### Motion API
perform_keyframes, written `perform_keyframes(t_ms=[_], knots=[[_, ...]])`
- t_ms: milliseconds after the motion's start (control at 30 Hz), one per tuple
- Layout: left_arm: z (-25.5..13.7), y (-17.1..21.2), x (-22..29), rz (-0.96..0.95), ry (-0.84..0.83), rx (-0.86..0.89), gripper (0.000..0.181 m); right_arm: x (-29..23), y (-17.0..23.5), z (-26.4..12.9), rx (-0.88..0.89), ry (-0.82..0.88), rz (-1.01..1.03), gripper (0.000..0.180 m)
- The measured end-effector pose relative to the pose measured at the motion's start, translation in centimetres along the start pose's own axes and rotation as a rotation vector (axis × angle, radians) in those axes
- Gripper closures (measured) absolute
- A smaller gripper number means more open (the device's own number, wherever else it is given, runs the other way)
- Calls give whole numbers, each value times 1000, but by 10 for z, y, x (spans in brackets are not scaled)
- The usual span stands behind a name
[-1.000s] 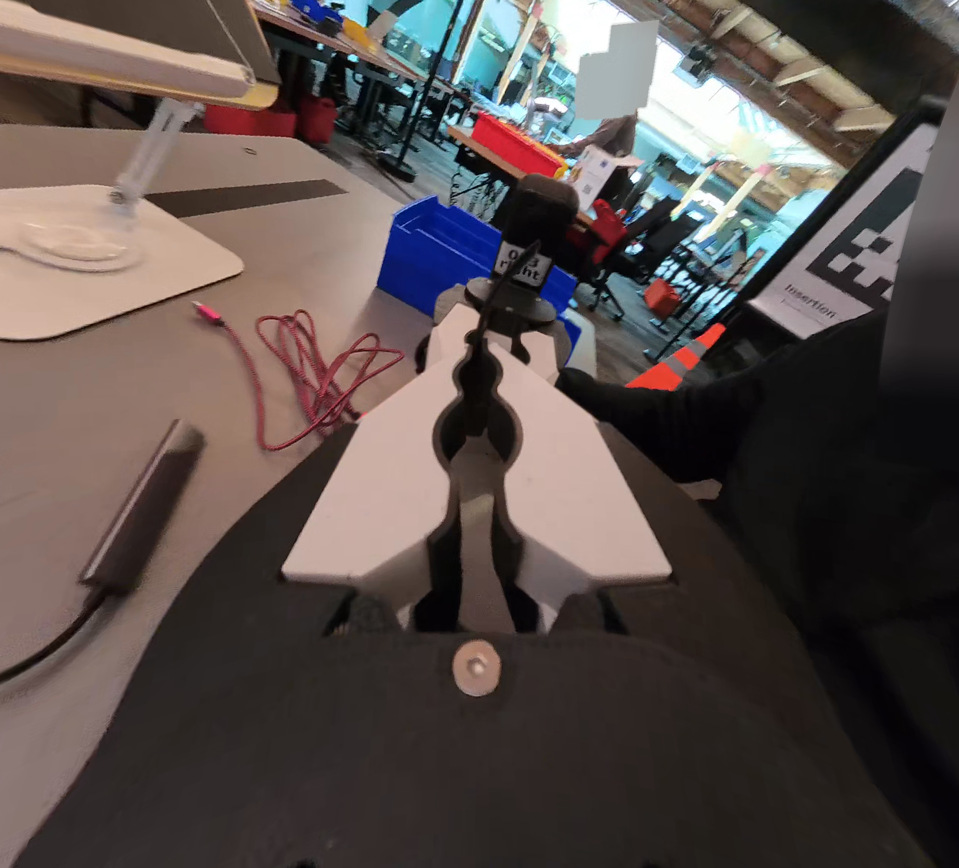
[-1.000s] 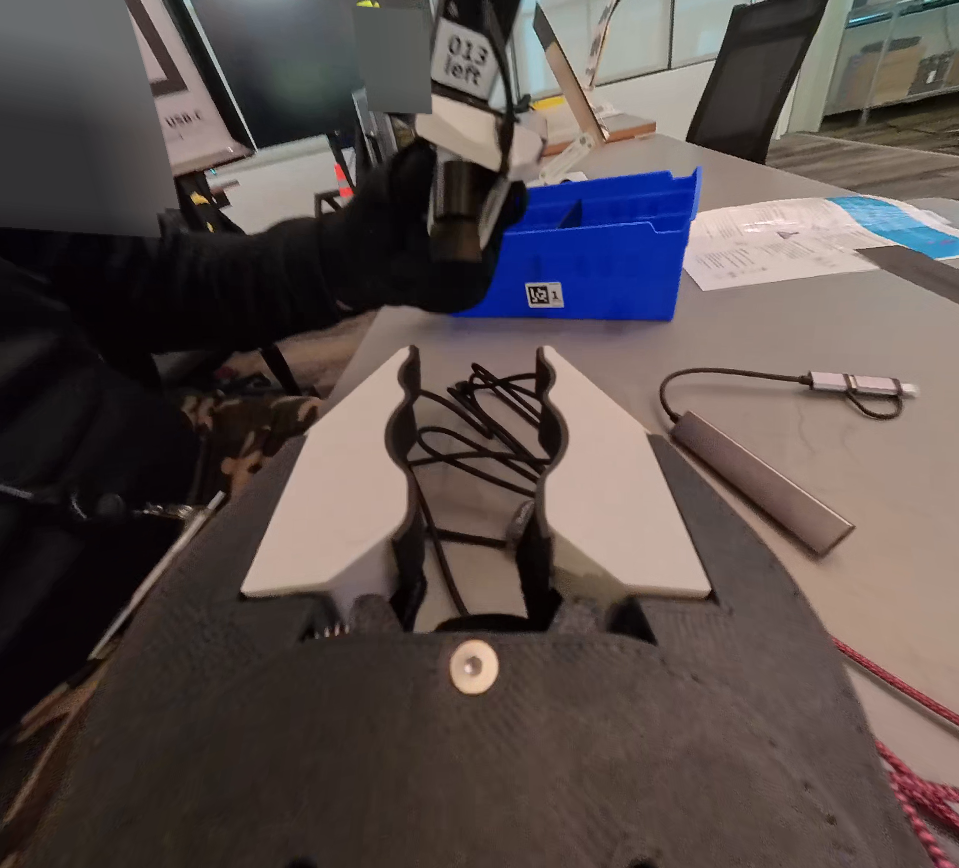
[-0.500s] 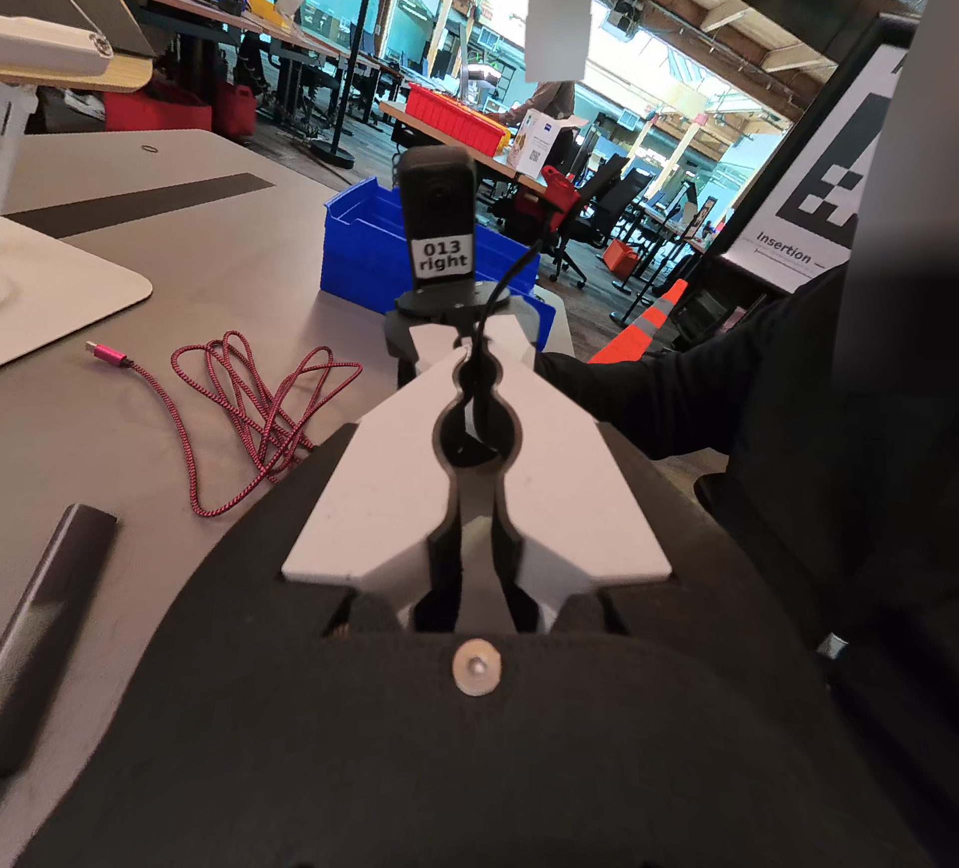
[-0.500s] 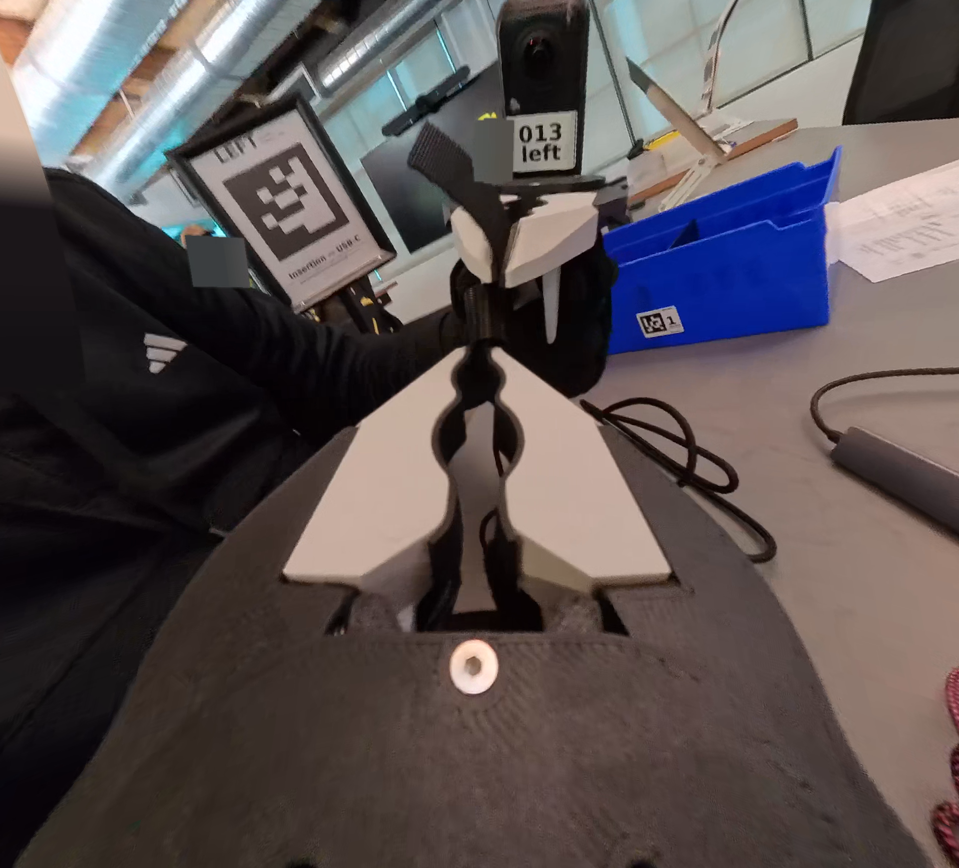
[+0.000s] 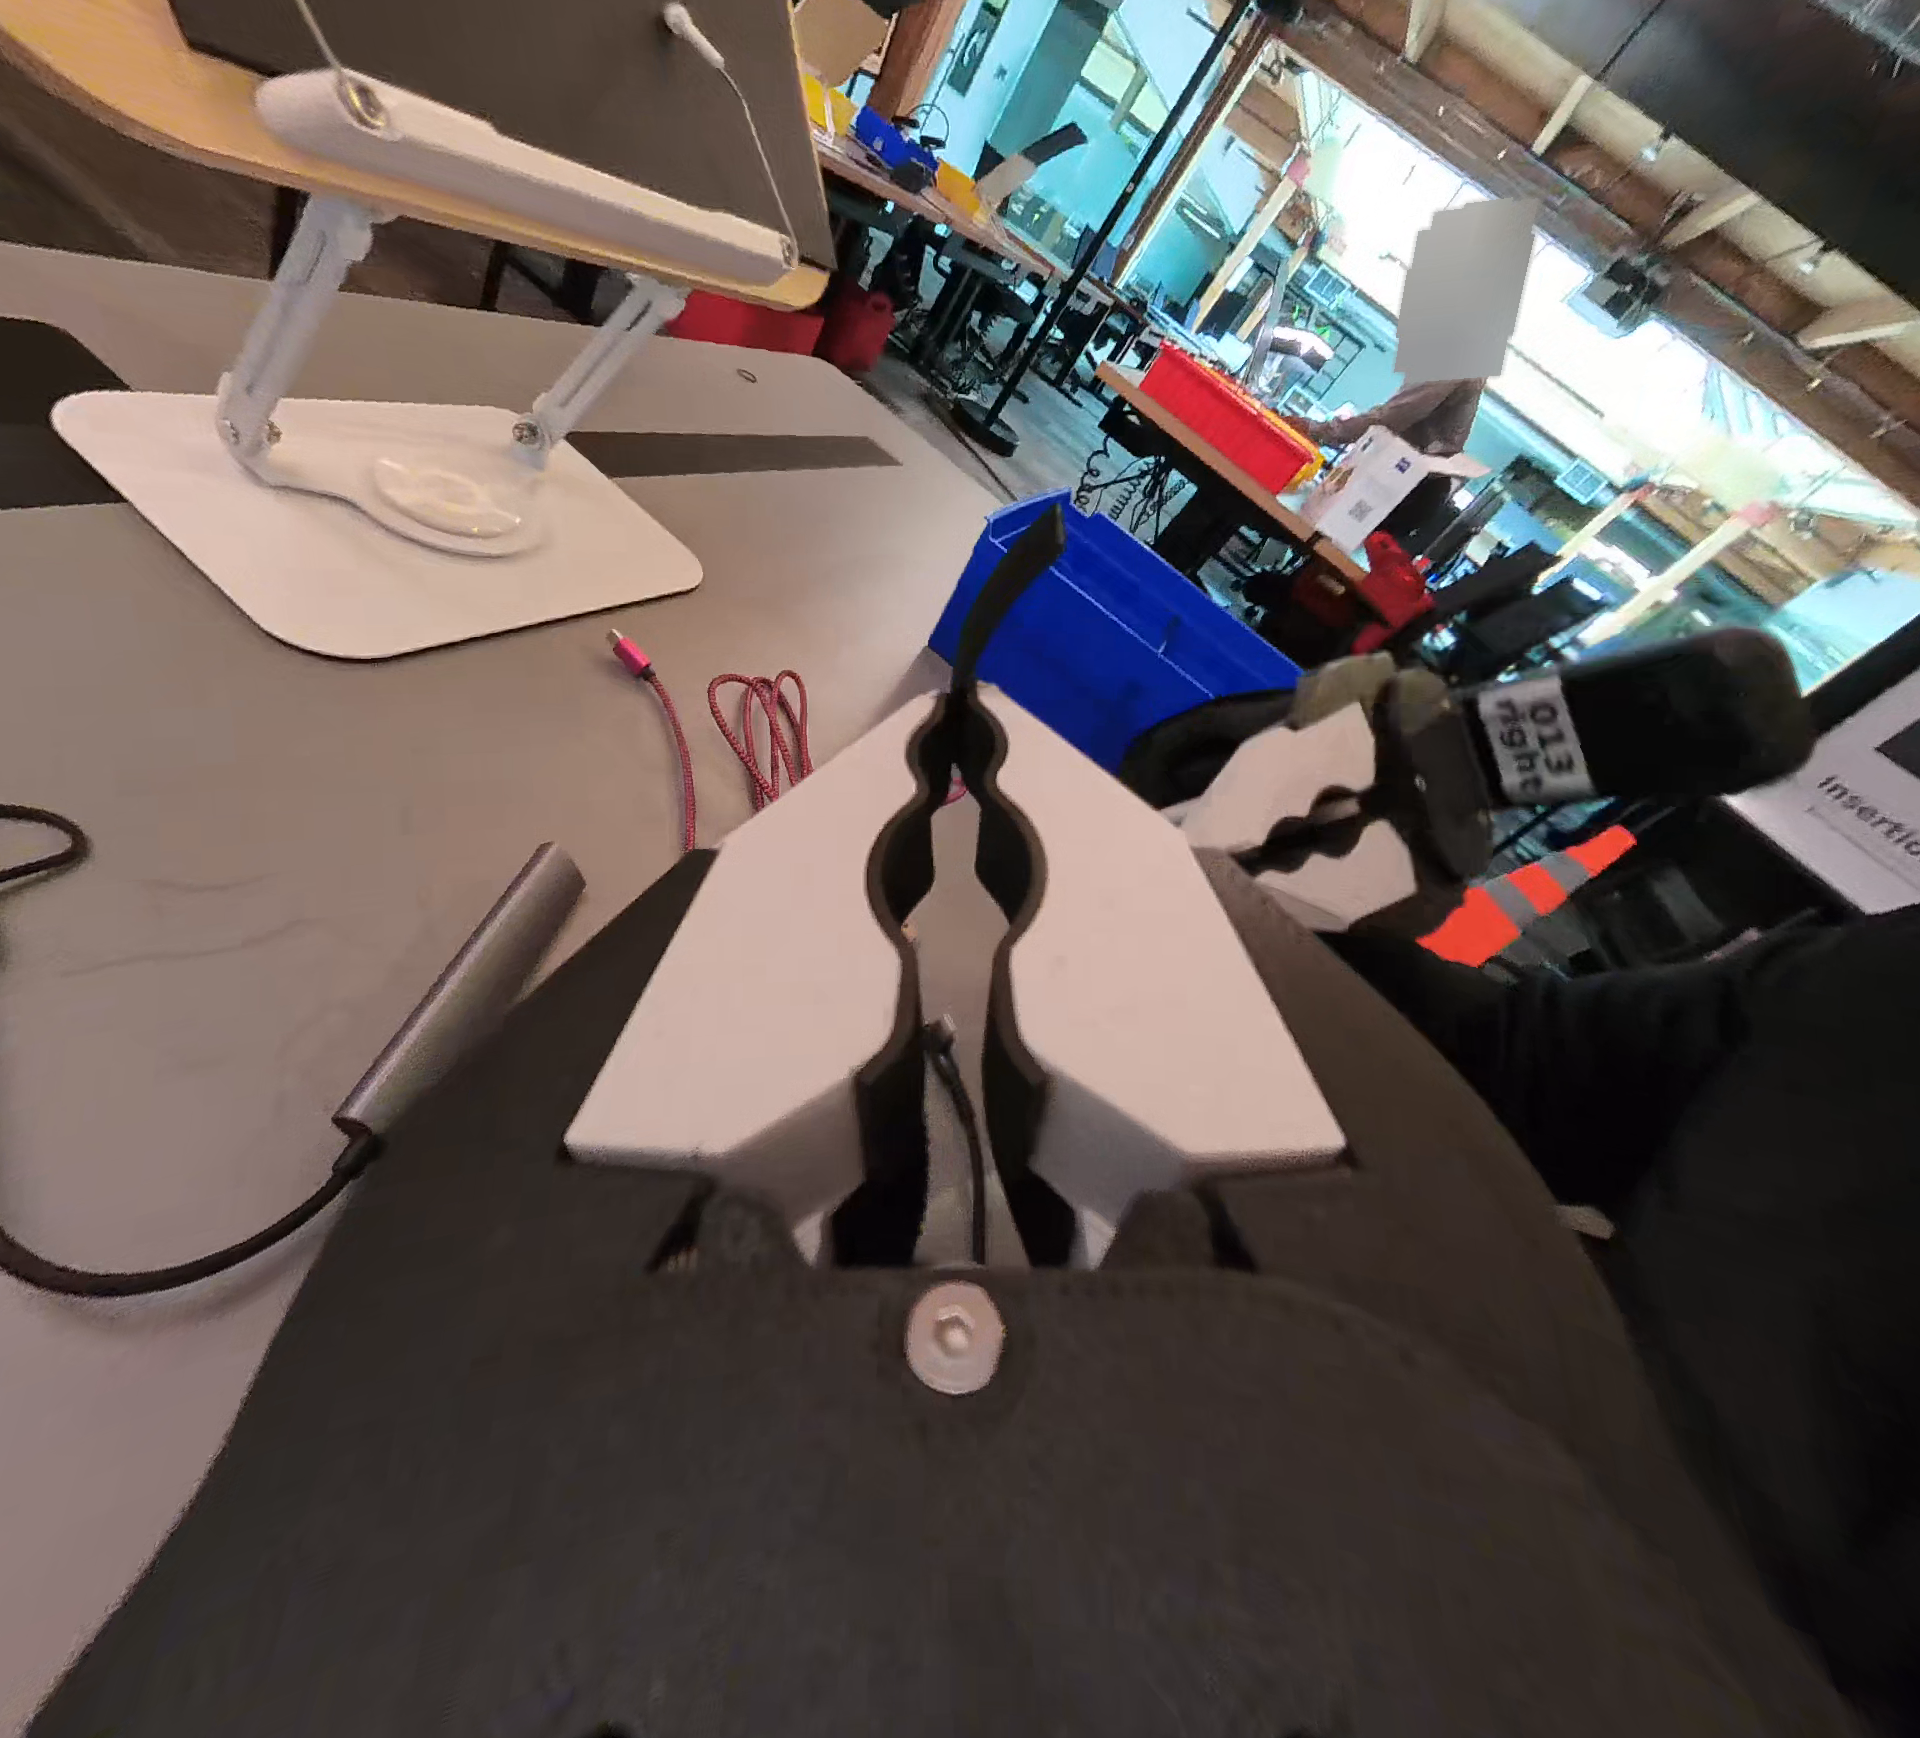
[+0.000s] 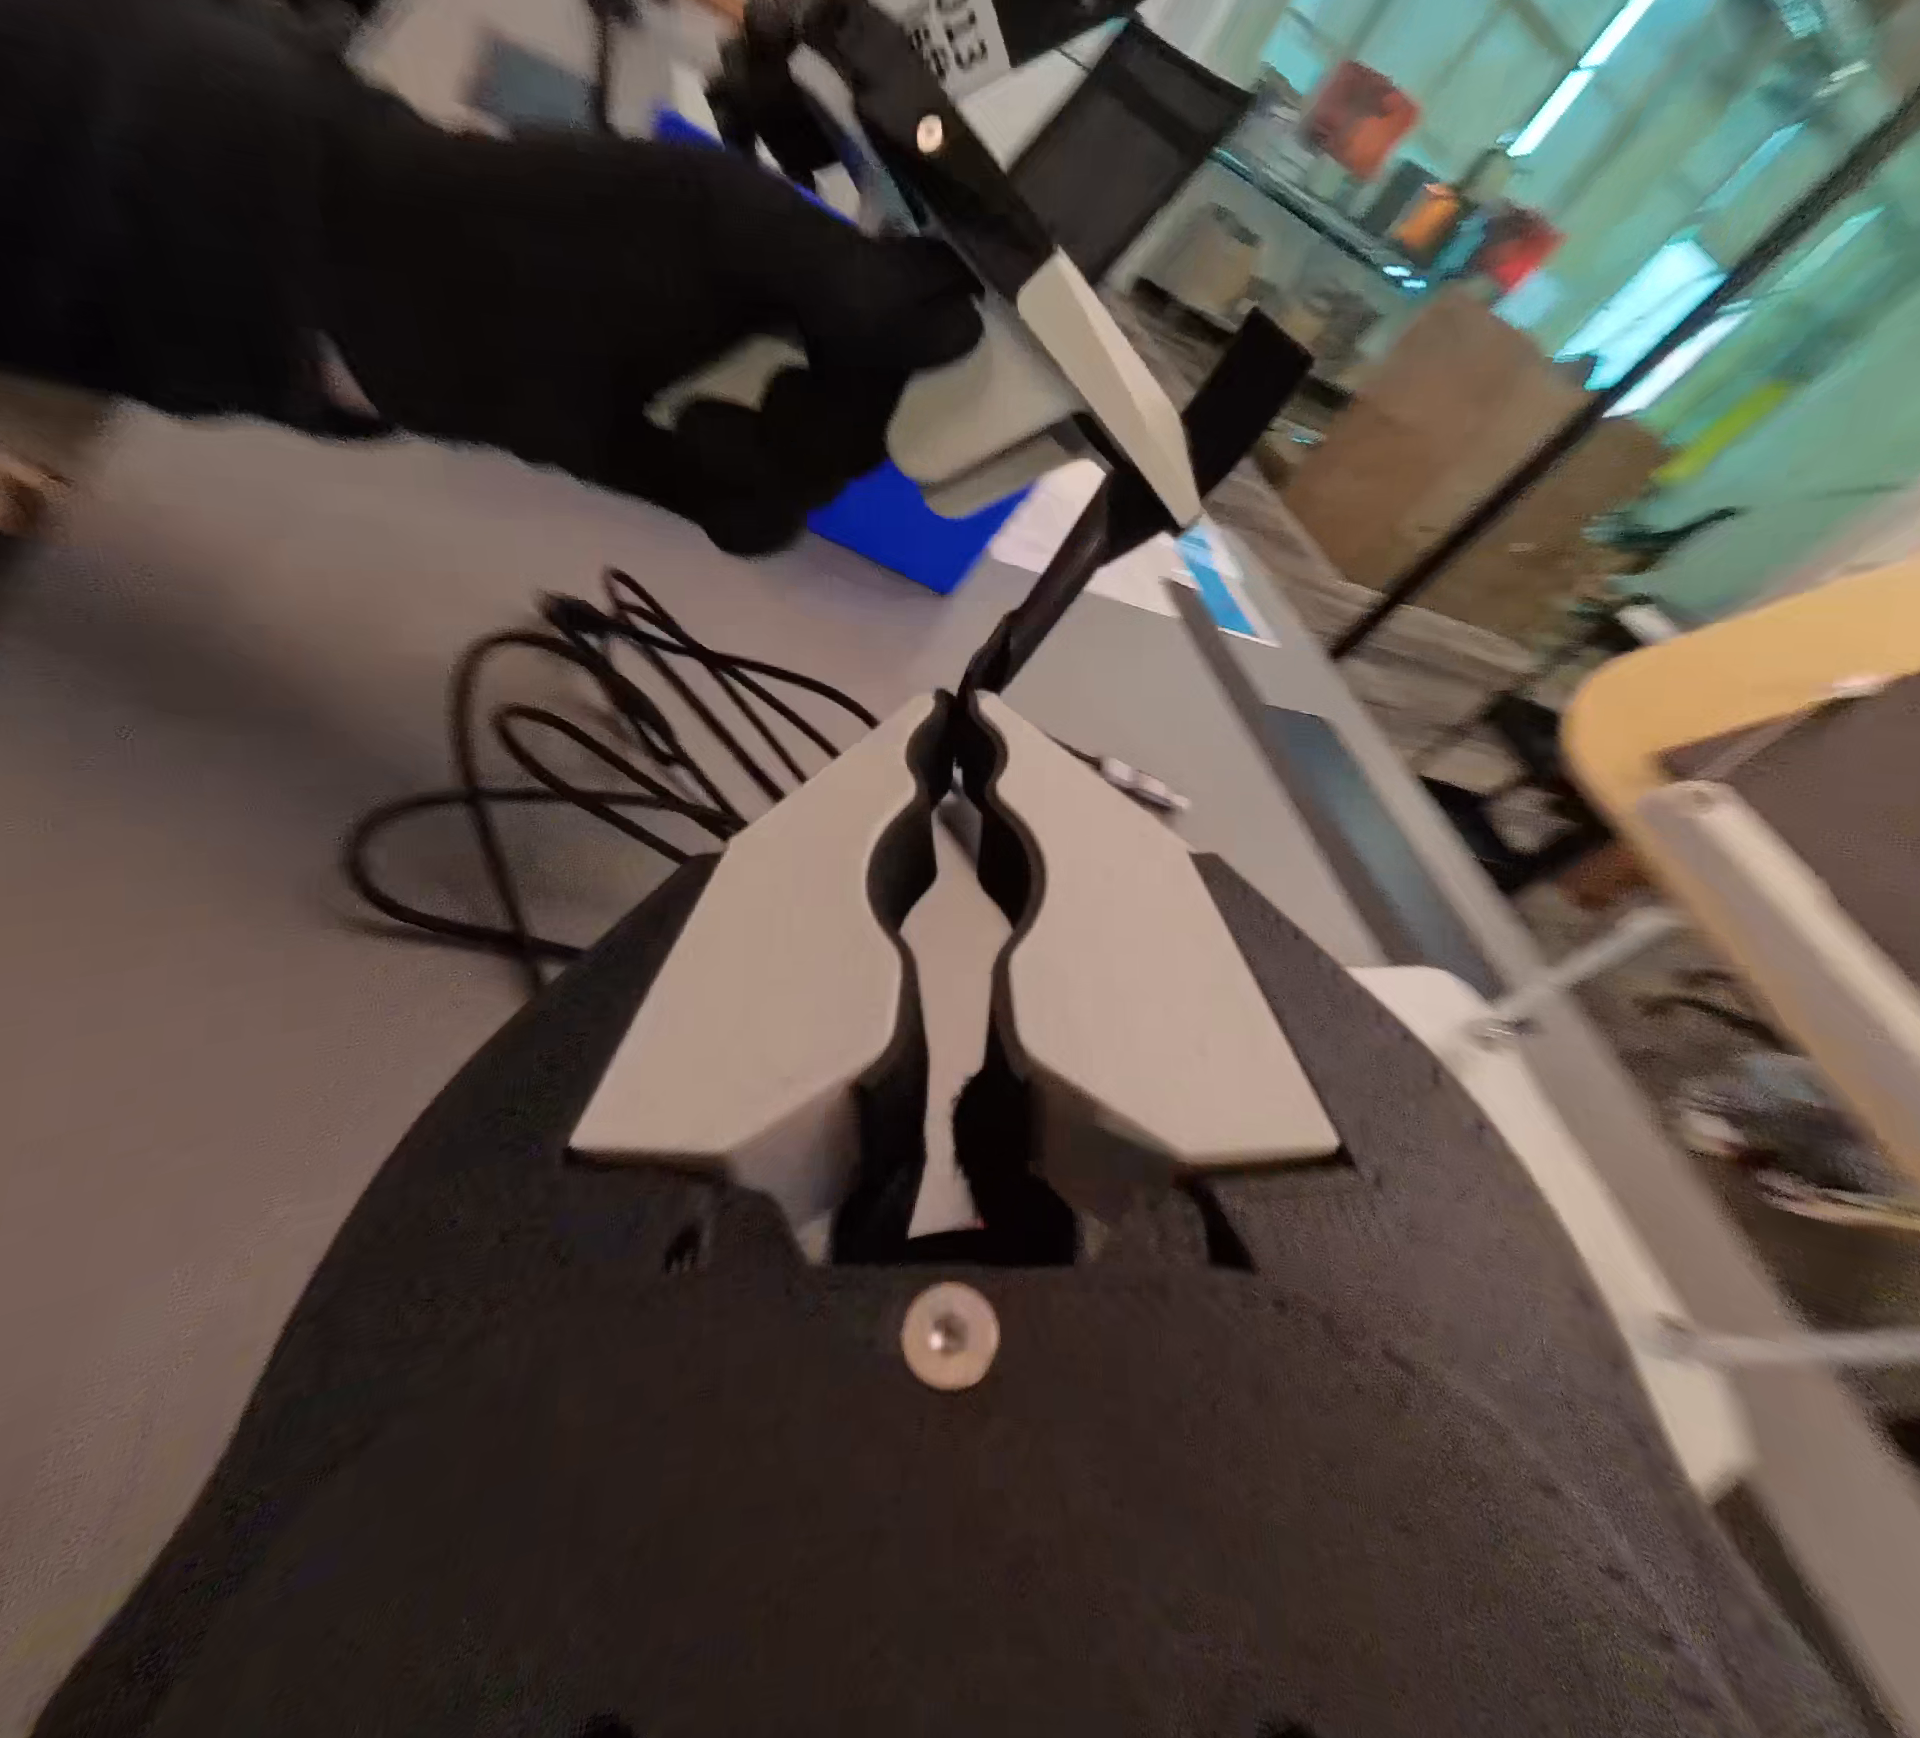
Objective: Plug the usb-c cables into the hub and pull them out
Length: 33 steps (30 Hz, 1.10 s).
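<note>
**Both claws pinched on one black strap, held above the table**

Your left gripper (image 5: 958, 712) is clenched at its tips on a flat black strap (image 5: 1003, 592), whose free end sticks up just past the fingertips. In the right wrist view that same claw (image 6: 1179, 504) comes in from the upper left, tilted nose-down, with your black-gloved left hand (image 6: 665, 358) wrapped round its grip. The strap (image 6: 1049, 587) runs taut from it down into your right gripper (image 6: 961, 706), which is also closed on it; motion blur leaves the exact contact there a little uncertain. From the left wrist view your right gripper (image 5: 1273, 841) lies rolled on its side, to the right of the left claw and pointing toward it.

Below and behind the left tips, a thin black cable (image 5: 961, 1117) with a metal plug shows through the gap between the fingers. To the left of that claw the grey hub (image 5: 457, 1002) lies flat on the table (image 5: 208, 857), its own dark lead trailing off the near end. Ahead and slightly left lies the coiled red braided cable (image 5: 764, 732), its pink plug pointing toward a white laptop stand (image 5: 395, 525). A blue bin (image 5: 1101, 639) sits just beyond the tips. Left of the right claw, more black cable (image 6: 623, 753) lies looped on the table.
</note>
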<state>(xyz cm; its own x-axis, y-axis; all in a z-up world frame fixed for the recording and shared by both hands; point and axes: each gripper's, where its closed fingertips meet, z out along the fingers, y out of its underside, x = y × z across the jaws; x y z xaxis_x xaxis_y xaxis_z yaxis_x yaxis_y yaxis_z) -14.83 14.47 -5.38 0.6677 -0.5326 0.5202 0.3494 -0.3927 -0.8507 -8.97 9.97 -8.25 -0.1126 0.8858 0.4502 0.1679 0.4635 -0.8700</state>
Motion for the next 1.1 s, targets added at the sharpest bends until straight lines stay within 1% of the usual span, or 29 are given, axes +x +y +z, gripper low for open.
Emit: perform_keyframes(t_ms=[67, 167, 267, 300, 333, 367, 433, 500, 567, 700, 733, 767, 800, 867, 933, 1000, 1067, 1100], knots=[[0, 2, -7, -32, -17, -11, 181, 3, -1, 0, -31, 65, -67, 180], [2, 5, -9, -54, -7, -5, 181, 5, -3, -2, -36, 103, -119, 180], [4, 3, -4, 41, -36, -24, 181, 1, -2, -2, -17, 55, -128, 180], [3, 0, -8, 68, -71, -25, 181, -4, -8, -5, 33, 9, -113, 180], [1, -4, -8, 84, -77, -18, 181, -8, -14, -9, 86, -39, -94, 180], [0, -7, -6, 100, -67, -19, 181, -6, -18, -12, 118, -52, -62, 180], [-2, -16, 2, 137, -38, 9, 181, 5, -16, -16, 134, -51, 19, 180], [0, -17, 7, 174, -30, 3, 181, 16, -14, -17, 168, -57, 138, 167], [5, -15, 18, 210, 23, -14, 181, 25, -10, -14, 209, -104, 323, 144], [14, -9, 37, 302, 94, -37, 181, 34, -5, -14, 338, -286, 717, 127], [17, -8, 38, 321, 86, -42, 181, 30, -8, -17, 378, -386, 796, 135], [19, -5, 41, 349, 95, -52, 181, 28, -13, -21, 422, -462, 863, 139], [21, -3, 40, 389, 72, -63, 181, 29, -16, -23, 458, -502, 920, 137], [26, 4, 36, 497, 0, -106, 181, 25, -18, -24, 465, -578, 996, 136], [31, 11, 36, 604, -54, -147, 181, 23, -21, -25, 480, -617, 1031, 136], [36, 18, 40, 693, -75, -192, 181, 23, -18, -22, 472, -621, 1067, 135], [40, 22, 43, 761, -96, -212, 181, 25, -13, -20, 470, -624, 1125, 137], [42, 24, 45, 780, -94, -224, 181, 26, -13, -20, 483, -637, 1146, 140]])
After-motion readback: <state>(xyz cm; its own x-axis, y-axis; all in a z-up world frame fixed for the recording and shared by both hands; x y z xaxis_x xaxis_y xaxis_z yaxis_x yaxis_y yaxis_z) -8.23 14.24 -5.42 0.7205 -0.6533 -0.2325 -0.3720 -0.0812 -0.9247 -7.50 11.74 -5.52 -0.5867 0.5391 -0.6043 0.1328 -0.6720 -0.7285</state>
